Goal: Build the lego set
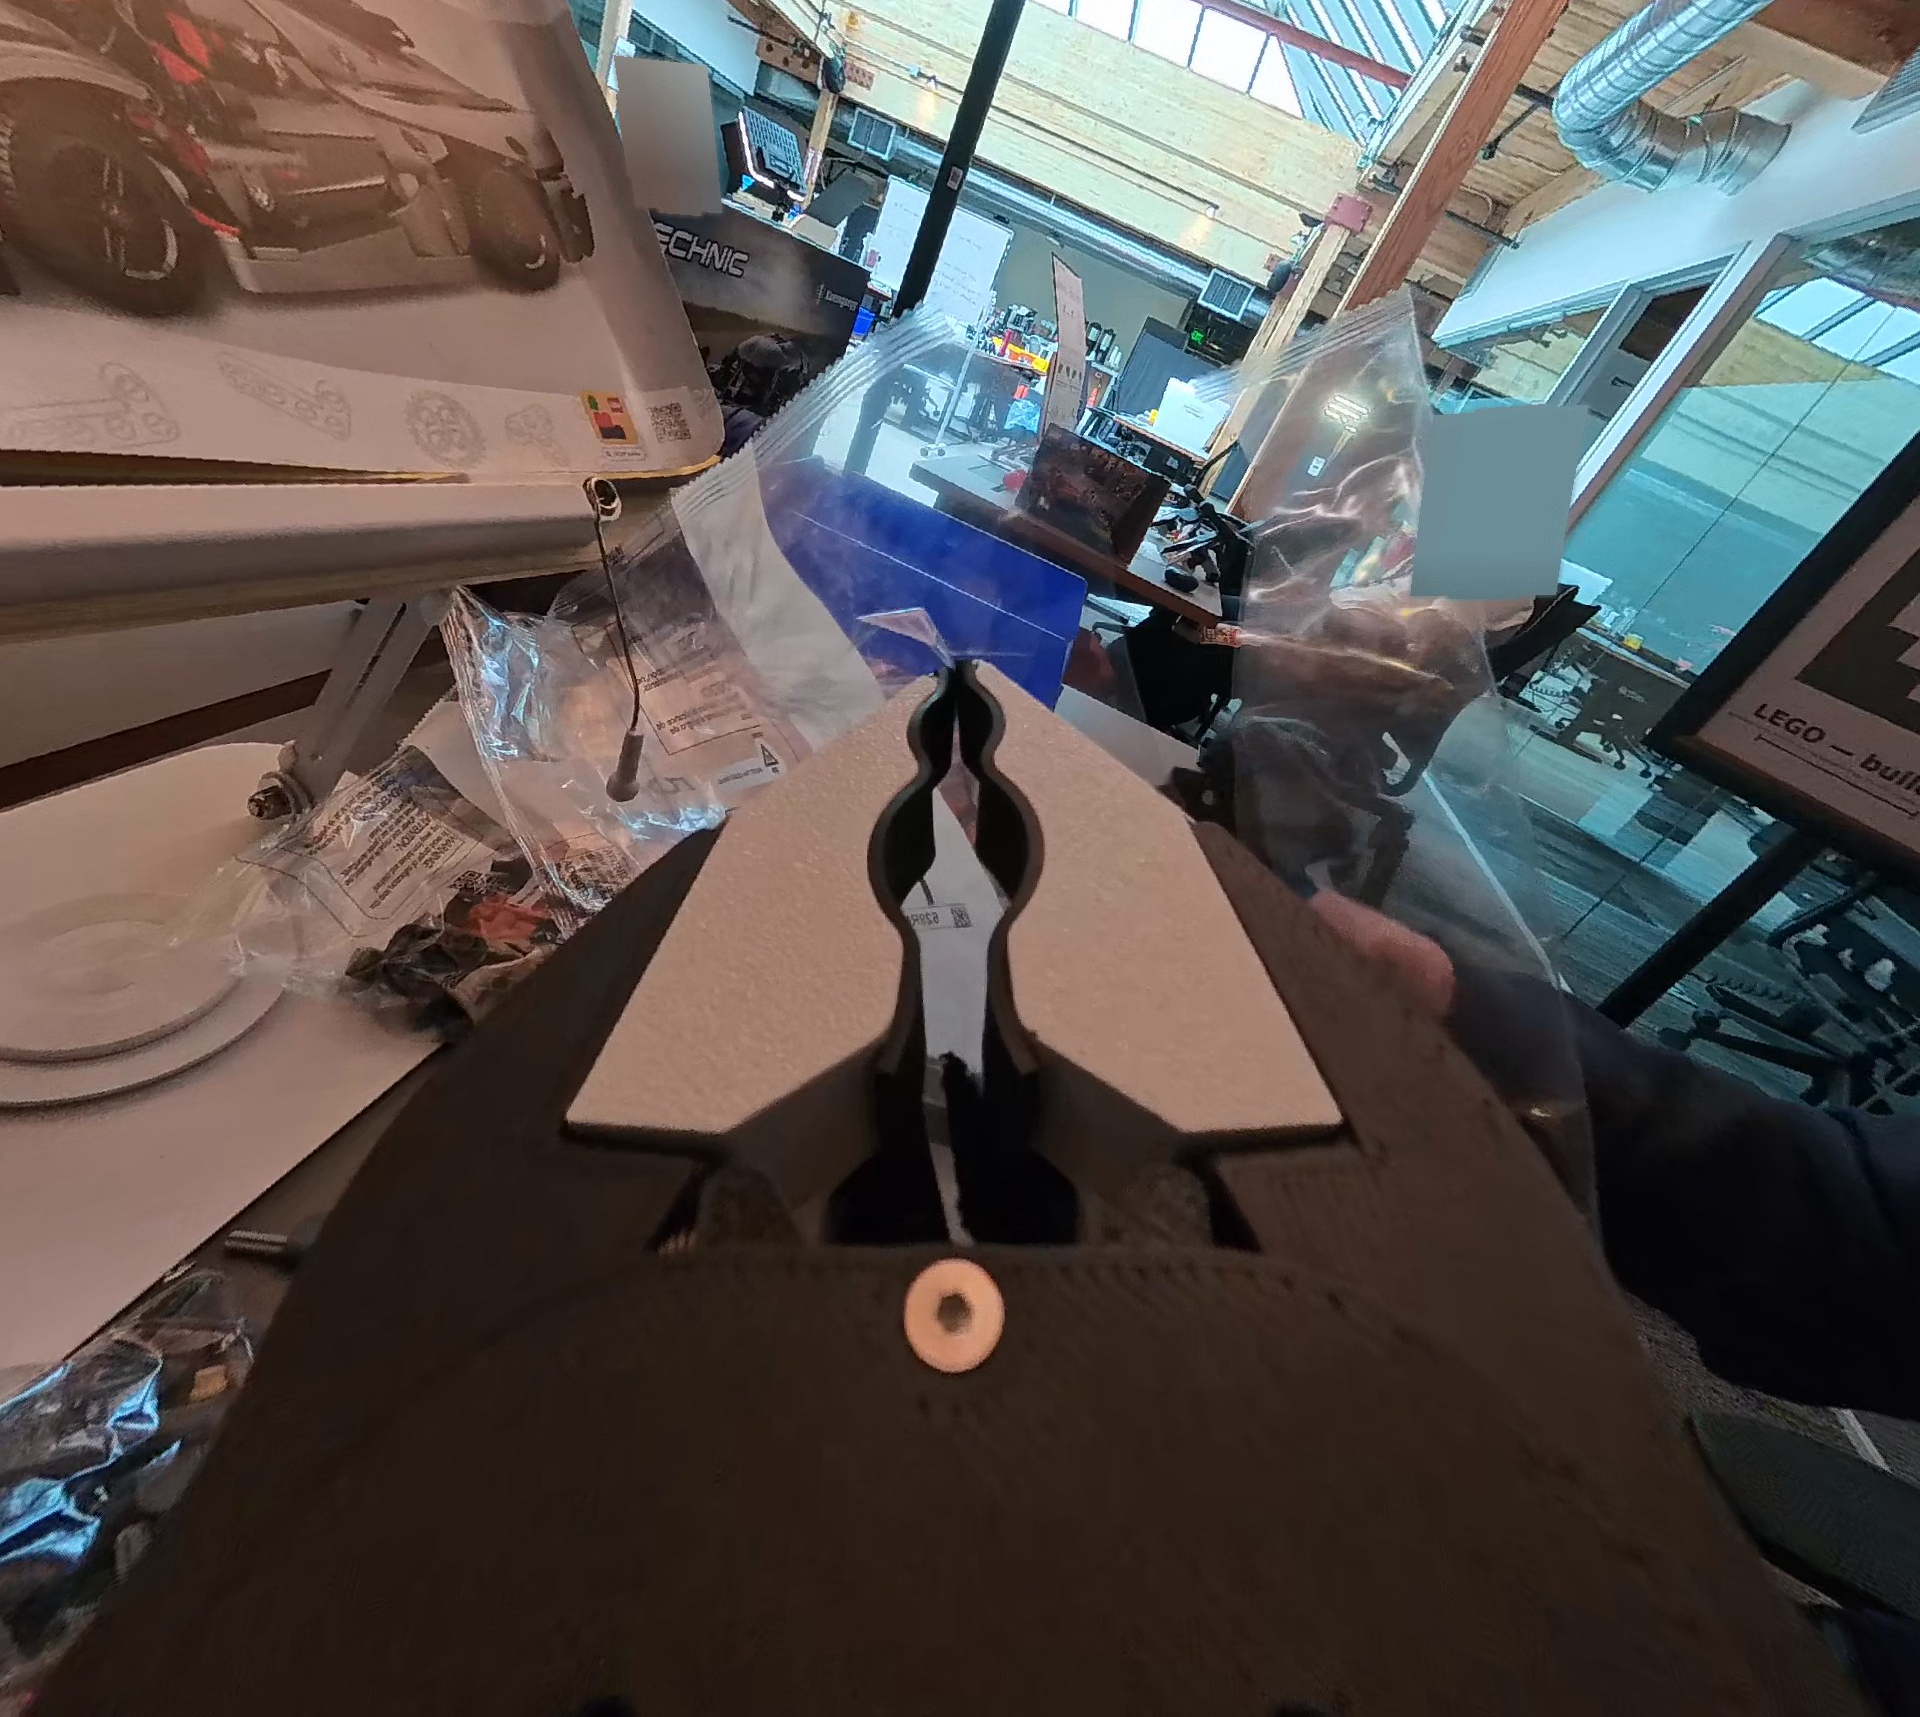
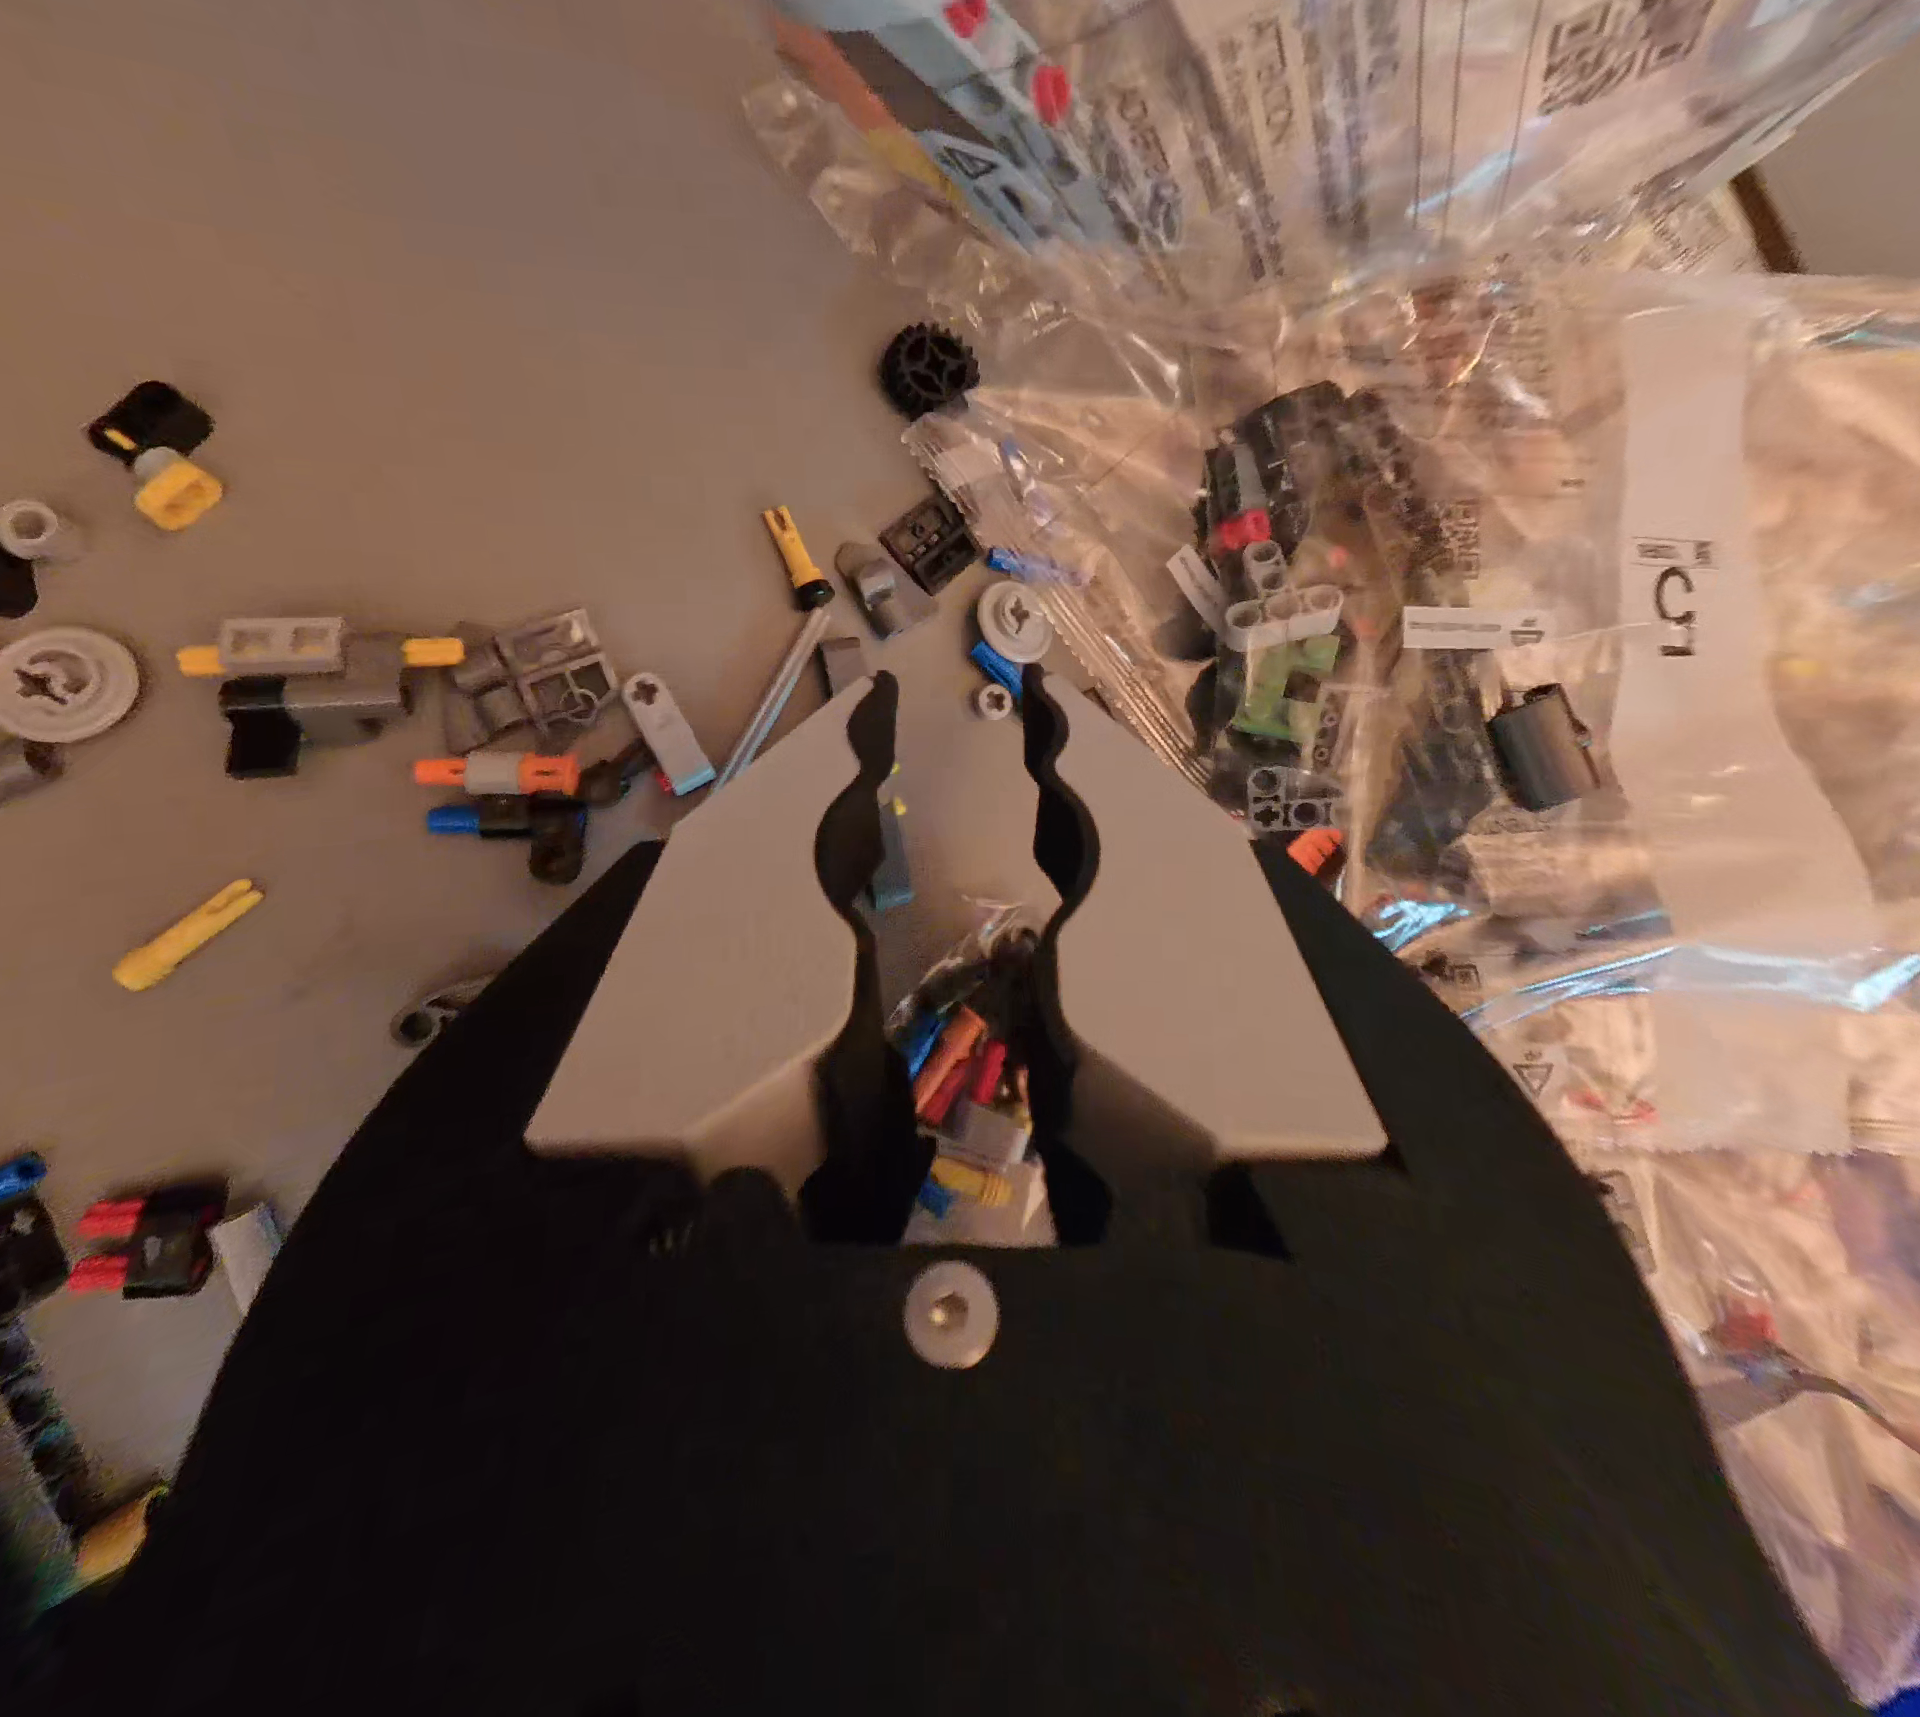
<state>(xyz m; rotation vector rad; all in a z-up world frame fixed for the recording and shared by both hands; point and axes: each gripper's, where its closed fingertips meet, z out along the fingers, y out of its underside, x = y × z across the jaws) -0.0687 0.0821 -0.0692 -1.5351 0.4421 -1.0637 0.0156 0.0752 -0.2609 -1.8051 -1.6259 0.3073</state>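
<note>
Your left tongs (image 1: 956, 680) are pinched together at the tips on an empty clear plastic bag (image 1: 1330, 587), which you hold up off the desk so that the room shows through it. Part of the film also runs down between the two fingers. A hand in a dark sleeve (image 1: 1382, 950) touches the bag's lower right edge, just beside the tongs' body. To the left, below the raised bag, crumpled bags with printed panels (image 1: 540, 794) lie on the white desk (image 1: 135, 1179), and behind them stands the set's box (image 1: 291, 140) with a picture of a car on it.

Your right tongs (image 2: 951, 685) point down at the desk with a narrow gap between the tips, holding nothing. Just past the tips lie a small grey round piece (image 2: 994, 701) and a grey pulley wheel (image 2: 1013, 618). A small bag of coloured pins (image 2: 966, 1075) sits beneath the fingers. To the left, loose lego pieces (image 2: 499, 732) are scattered across the desk, among them a yellow pin (image 2: 187, 935) and a black gear (image 2: 928, 368). To the right lies a large sealed bag of parts (image 2: 1351, 628).
</note>
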